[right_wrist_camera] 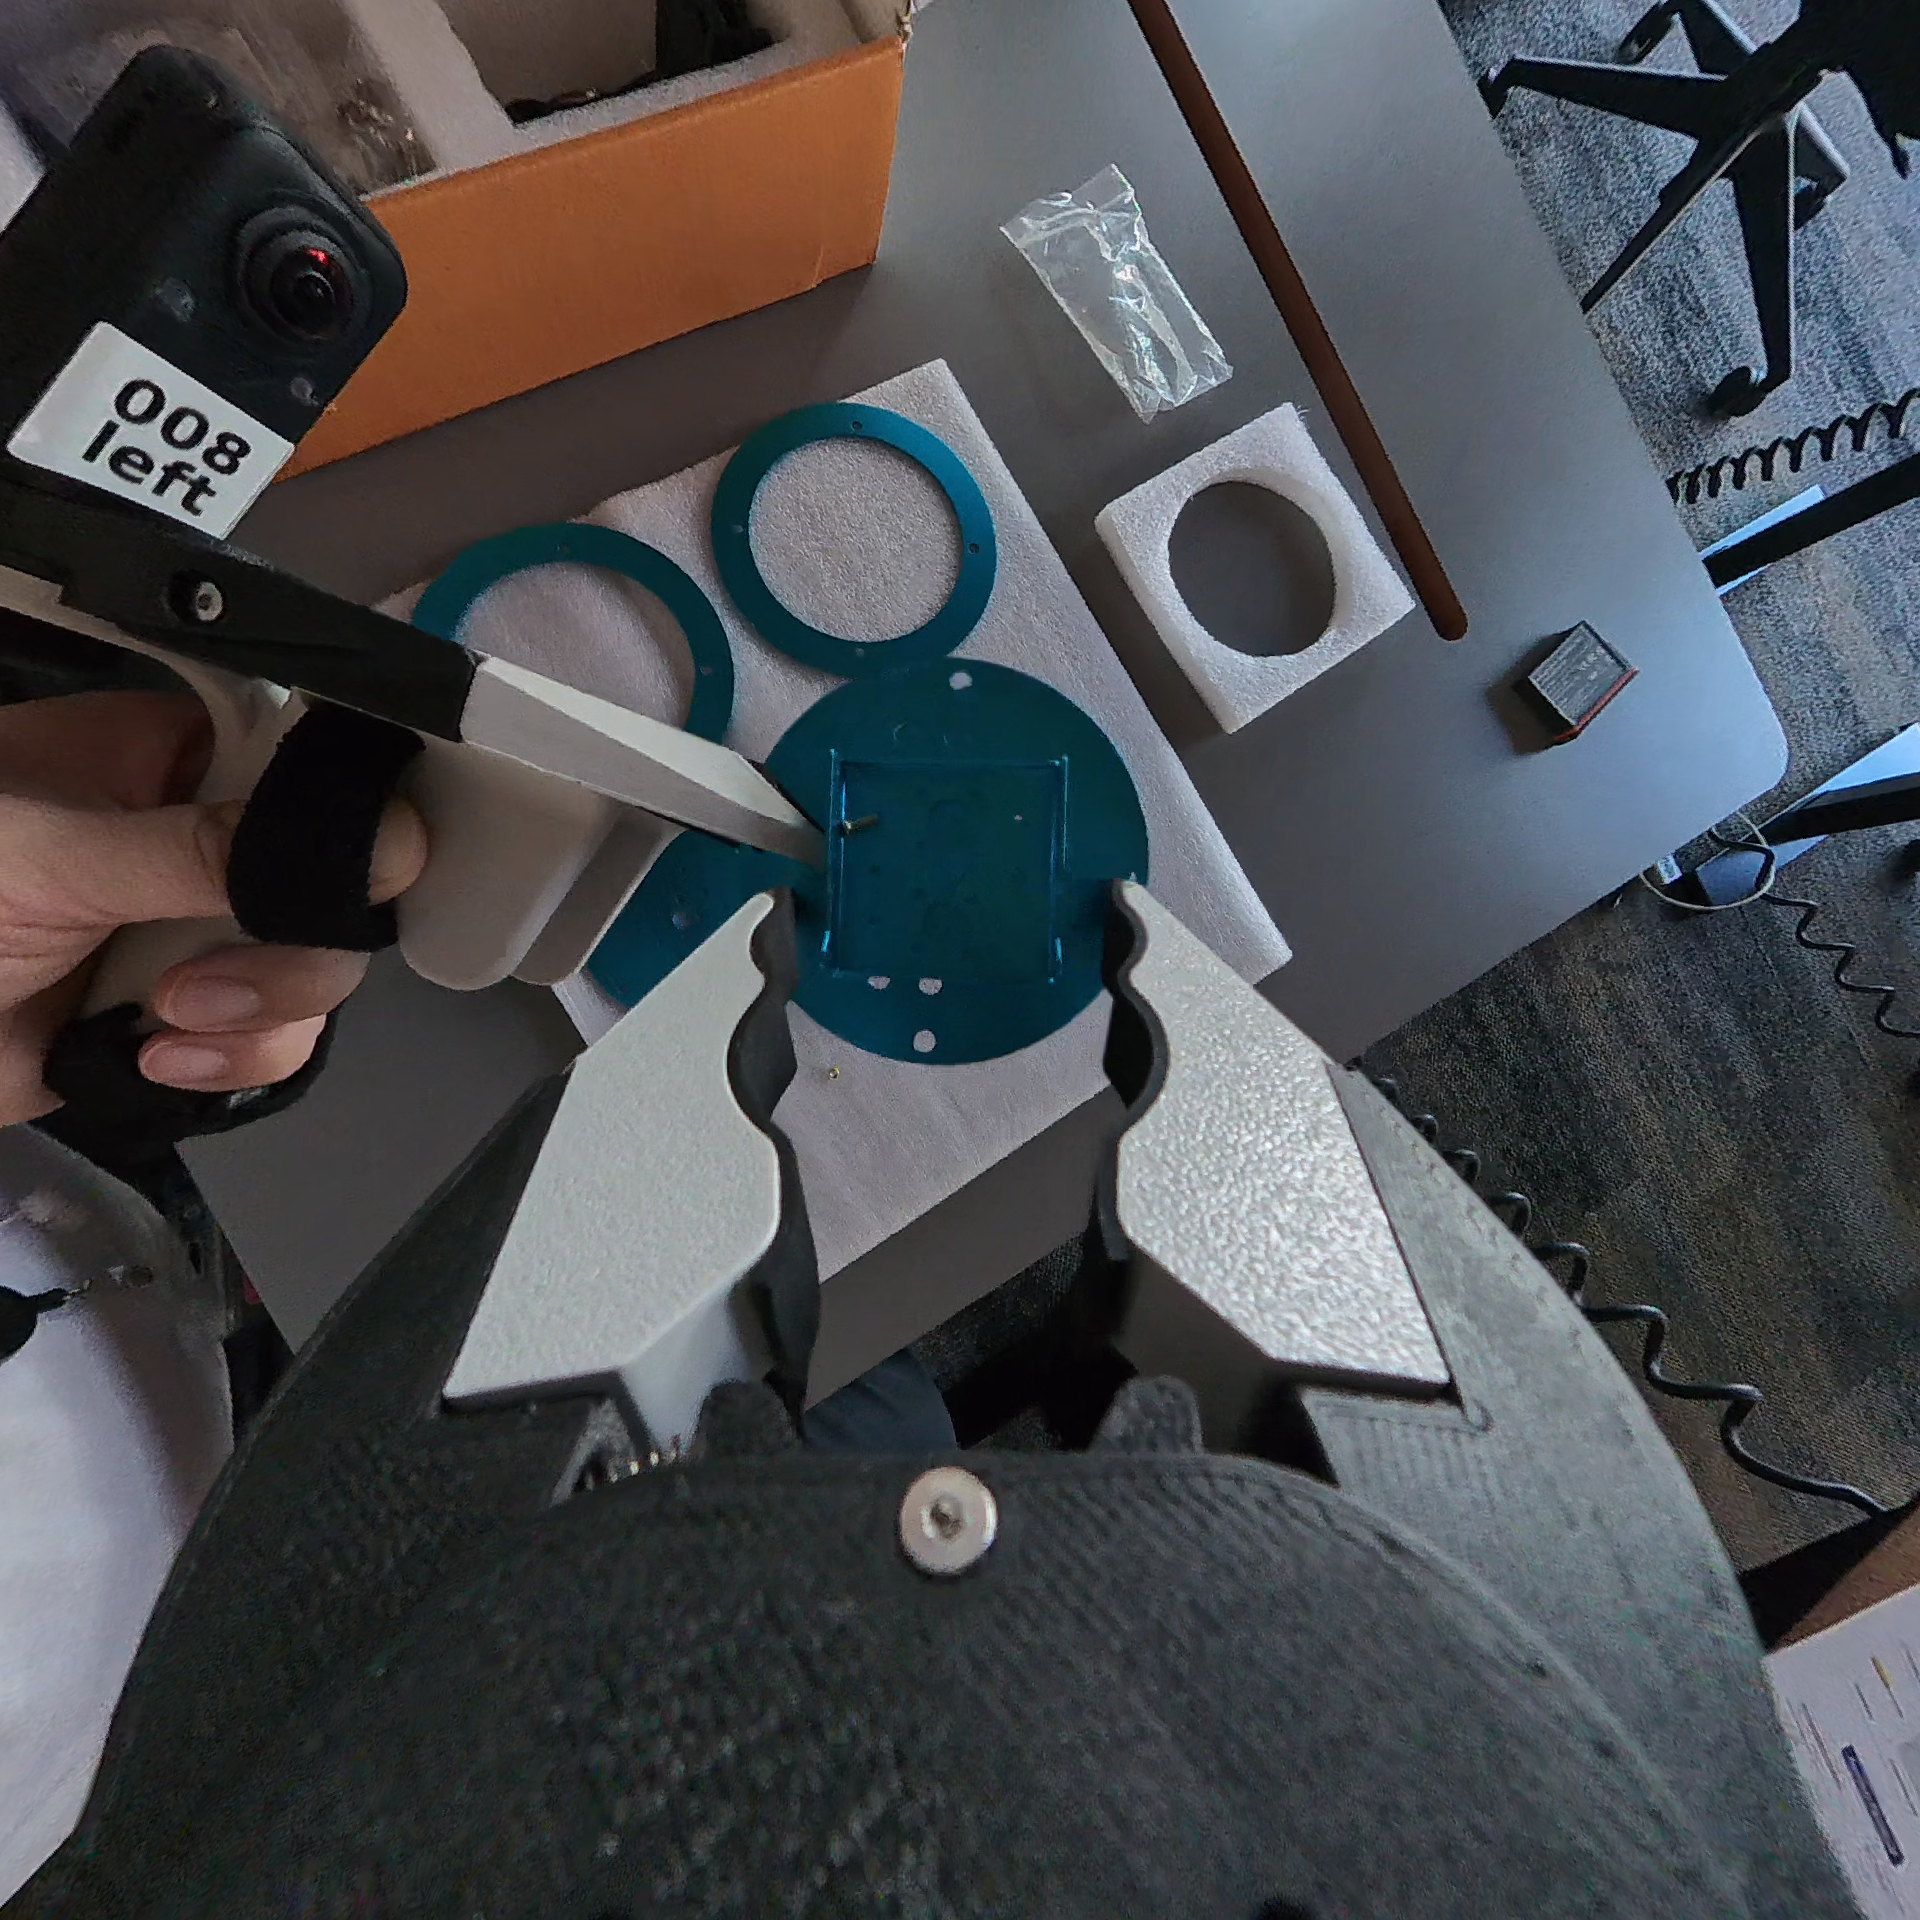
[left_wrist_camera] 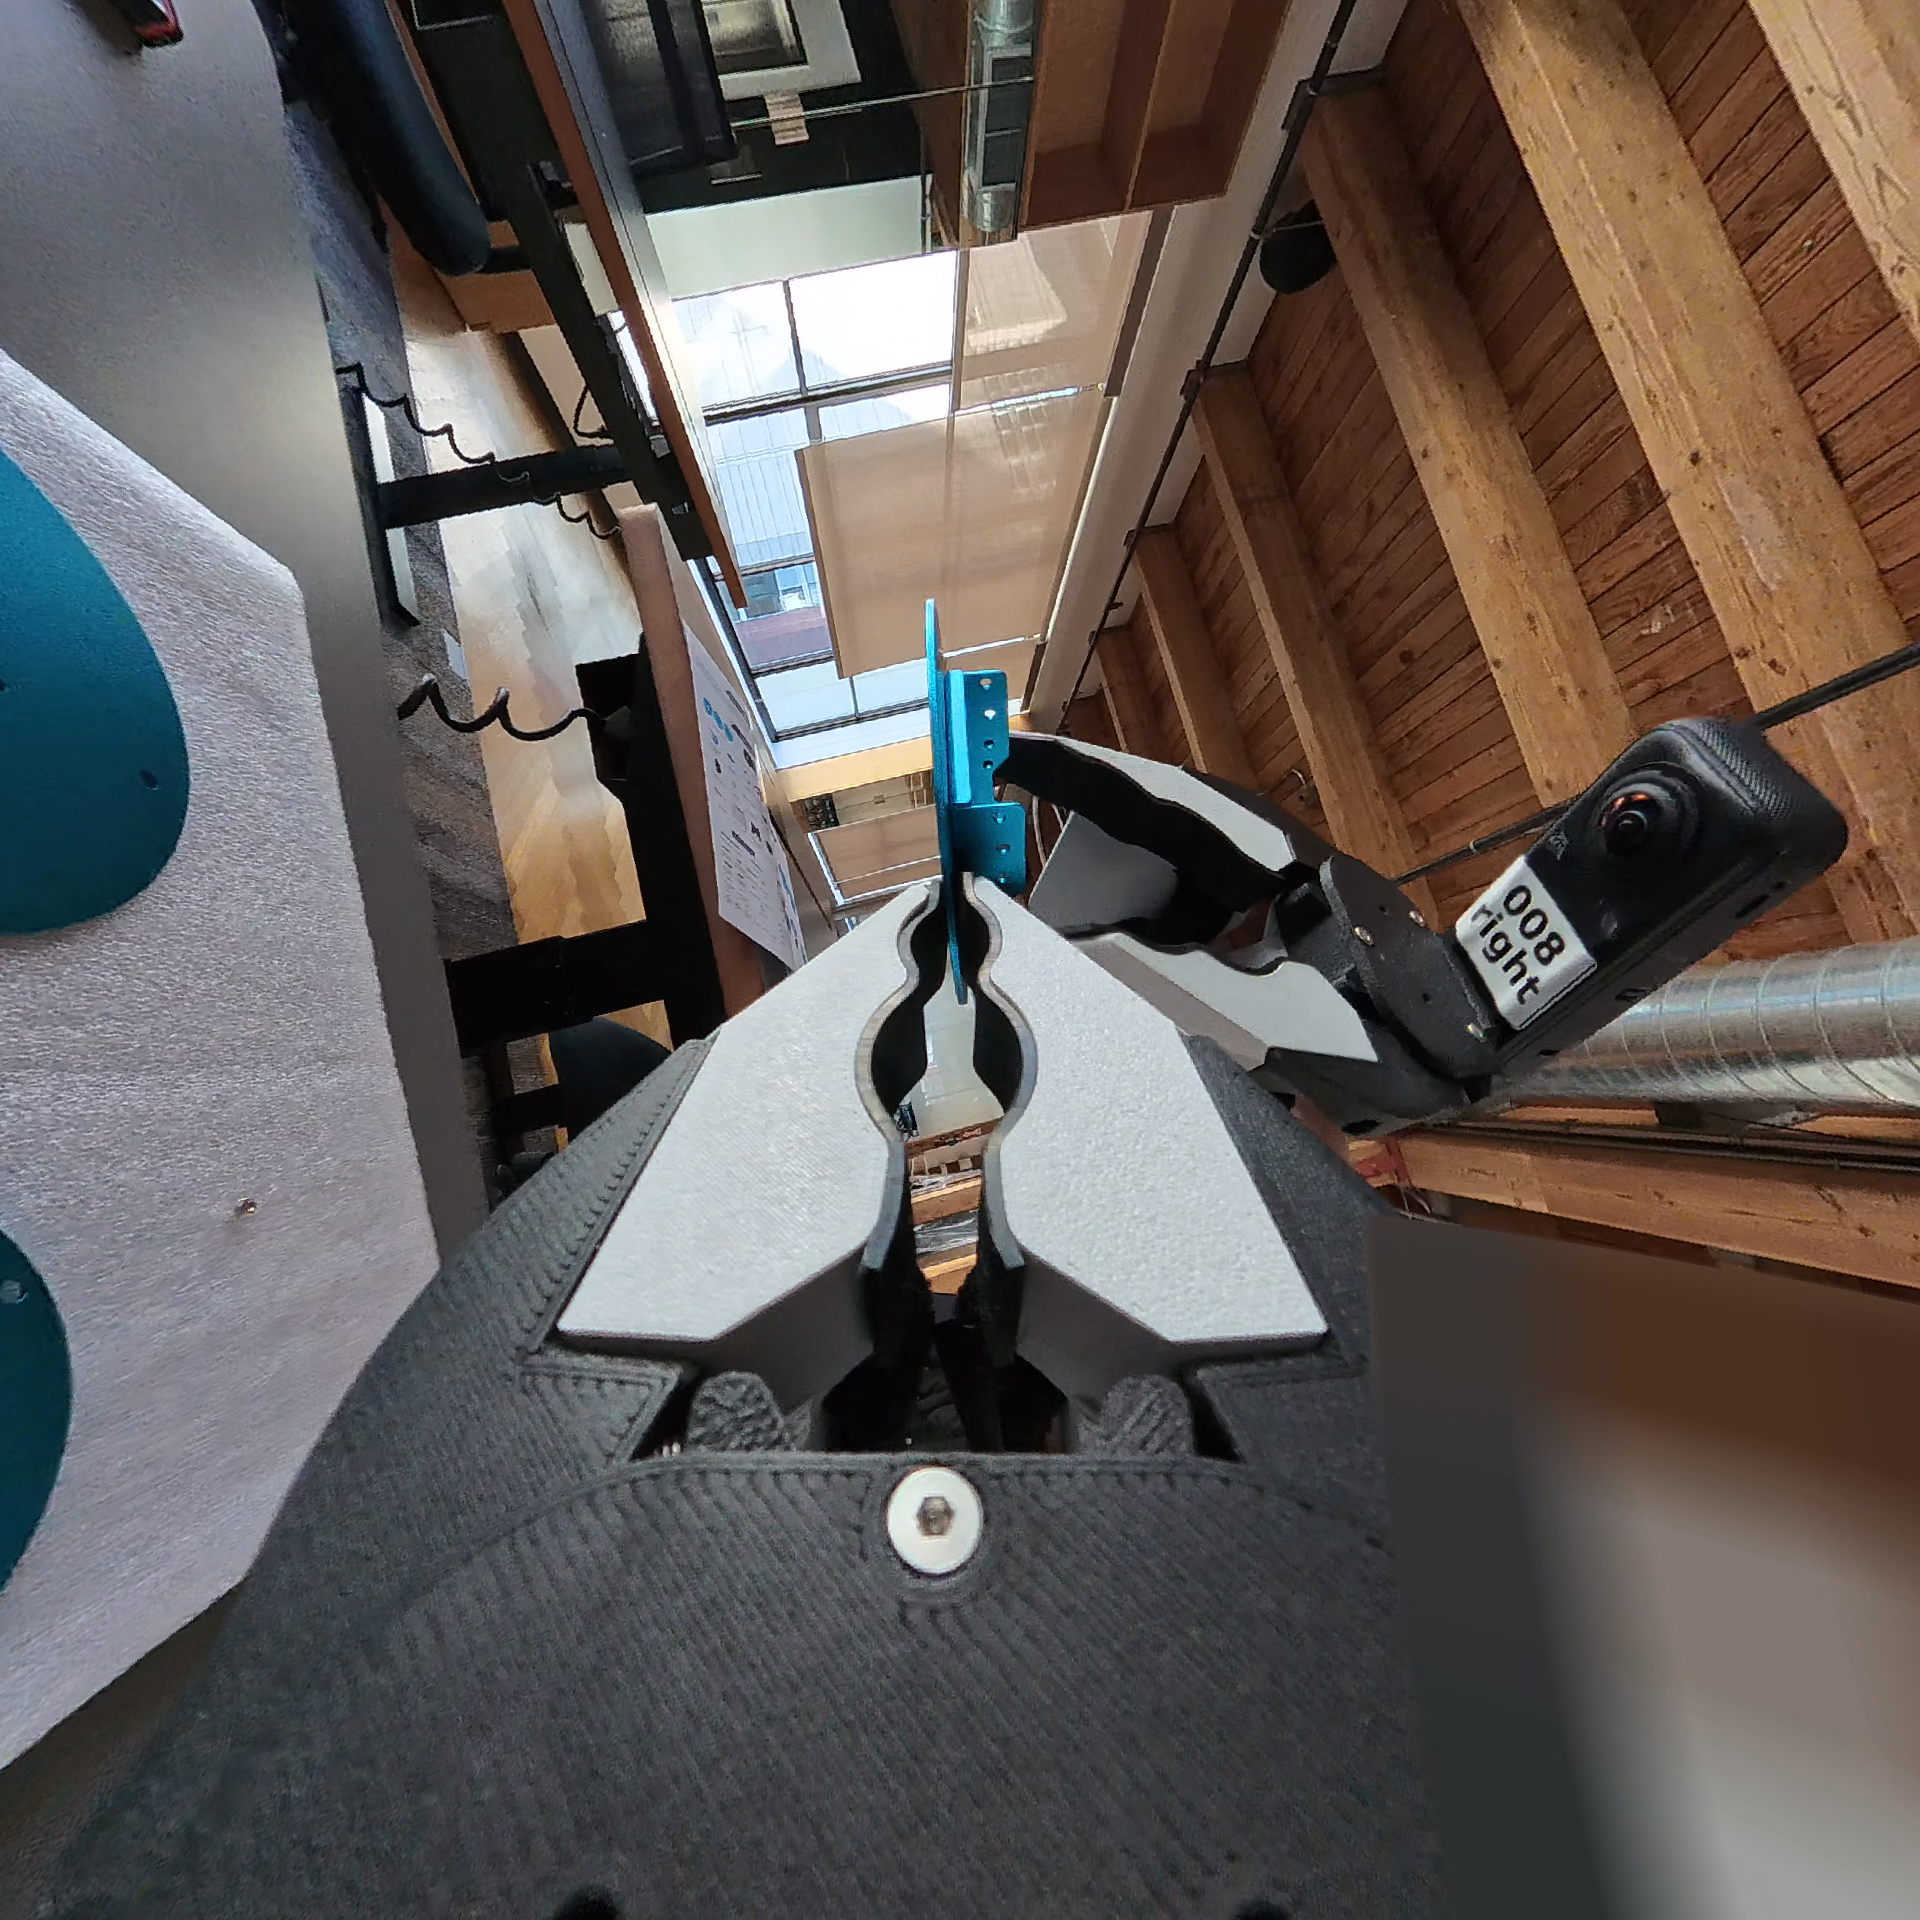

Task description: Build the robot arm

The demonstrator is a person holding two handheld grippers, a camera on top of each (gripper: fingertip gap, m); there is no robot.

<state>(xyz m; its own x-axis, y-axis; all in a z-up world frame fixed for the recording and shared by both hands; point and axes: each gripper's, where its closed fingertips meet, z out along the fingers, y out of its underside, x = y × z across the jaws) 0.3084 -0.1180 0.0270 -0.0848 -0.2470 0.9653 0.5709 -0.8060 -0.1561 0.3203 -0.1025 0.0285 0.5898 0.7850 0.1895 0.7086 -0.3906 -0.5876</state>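
We see the grey table (right_wrist_camera: 1403, 260) cut off by the frame on the far side and covered at the near edge by the right gripper's dark body. On it lies a white foam sheet (right_wrist_camera: 1122, 644), partly hidden under the blue parts. An orange cardboard box (right_wrist_camera: 644, 208) stands at the far left, its contents hard to make out.

The round blue plate (right_wrist_camera: 977, 997), bearing a square raised bracket frame (right_wrist_camera: 951, 862), is pinched at its left edge by the left gripper (left_wrist_camera: 961, 914), whose fingers are pressed together on it. In the left wrist view the plate shows only edge-on, held off the table. The right gripper (right_wrist_camera: 940, 920) is spread wide, one fingertip at either side of the plate's near half; we cannot tell whether they touch it.

Two blue rings (right_wrist_camera: 854, 540) lie just beyond the plate on the foam, the left one half hidden by the left gripper. A second plate peeks out beneath that gripper.

To the right sit a square foam block with a round hole (right_wrist_camera: 1252, 566), a clear plastic bag (right_wrist_camera: 1117, 291), a brown rod (right_wrist_camera: 1299, 312) and a small dark block (right_wrist_camera: 1574, 681).

Each gripper's camera carries a white label (right_wrist_camera: 151, 436) with print.

A tiny screw (right_wrist_camera: 834, 1072) lies on the foam near the plate.
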